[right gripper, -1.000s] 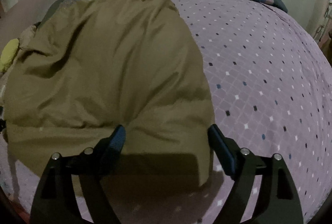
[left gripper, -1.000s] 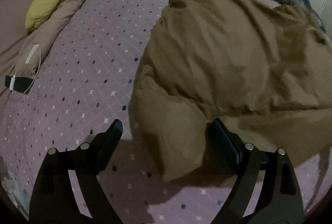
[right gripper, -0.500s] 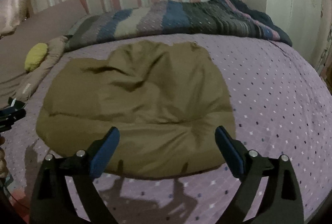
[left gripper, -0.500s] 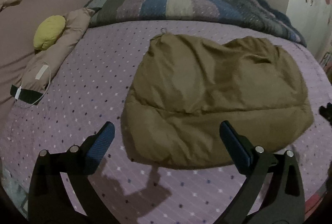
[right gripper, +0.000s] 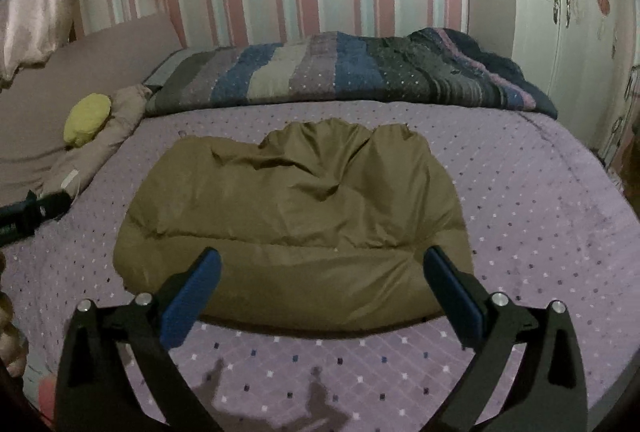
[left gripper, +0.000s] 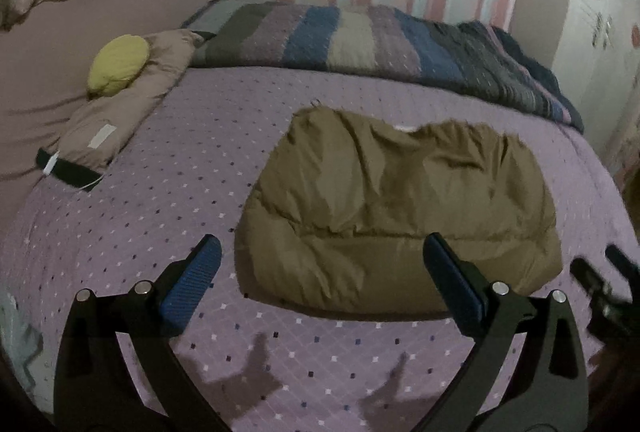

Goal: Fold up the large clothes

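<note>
A large olive-brown padded garment [left gripper: 400, 216] lies folded in a puffy bundle on the purple dotted bedspread [left gripper: 168, 192]; it also shows in the right wrist view [right gripper: 296, 228]. My left gripper [left gripper: 320, 284] is open and empty, held back from the garment's near left edge. My right gripper [right gripper: 320, 288] is open and empty, held back from the garment's near edge. The right gripper shows at the right edge of the left wrist view [left gripper: 604, 288]. The left gripper shows at the left edge of the right wrist view [right gripper: 32, 214].
A striped quilt [left gripper: 380, 48] lies along the far side of the bed by the striped wall. A yellow cushion [left gripper: 118, 62] rests on a beige pillow [left gripper: 120, 112] at the left, with a black device and white cable [left gripper: 68, 170]. A white wardrobe [right gripper: 568, 24] stands at the right.
Both grippers have pulled back and up from the garment, which they straddled a second ago. The garment now lies free on the bed, farther from both.
</note>
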